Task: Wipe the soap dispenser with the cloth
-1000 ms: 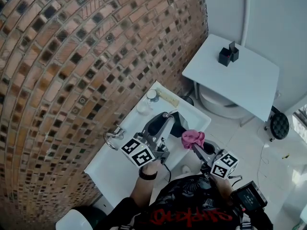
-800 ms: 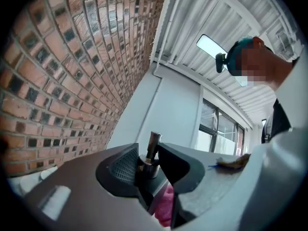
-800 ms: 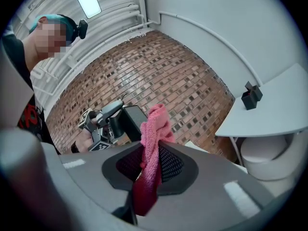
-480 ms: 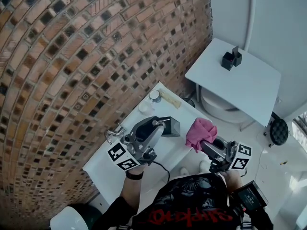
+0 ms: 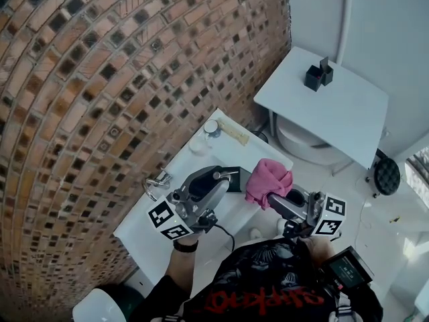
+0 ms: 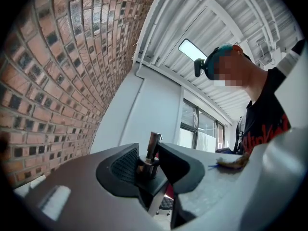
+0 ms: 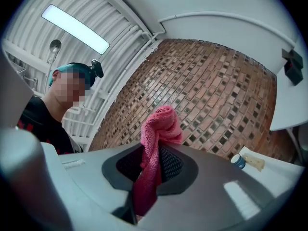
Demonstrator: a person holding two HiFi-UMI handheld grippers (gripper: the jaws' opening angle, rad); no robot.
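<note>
The soap dispenser (image 5: 236, 178), a dark body with a brownish metal pump on top, is held over the right part of the white bench (image 5: 144, 237). It is pinched between the two dark pads of the left tongs (image 5: 224, 177). In the left gripper view the pump of the soap dispenser (image 6: 149, 159) is seen standing up between the left tongs (image 6: 148, 161), whose pads are pressed against it on both sides.

Just beside the dispenser, on its right in the head view, a pink cloth (image 5: 268, 178) is bunched at the tip of the right tongs (image 5: 272, 197). Whether cloth and dispenser touch cannot be told. In the right gripper view the cloth (image 7: 159, 129) is clamped between the right tongs (image 7: 151, 165), a rounded wad sticking out above the pads and a strip hanging down behind them.

A metal tap (image 5: 155, 183) is mounted at the bench's left edge, against the brick wall (image 5: 80, 92). At the far end of the bench a small blue-lidded jar (image 5: 211, 127) and a pale bar (image 5: 234, 133) are set near each other.
</note>
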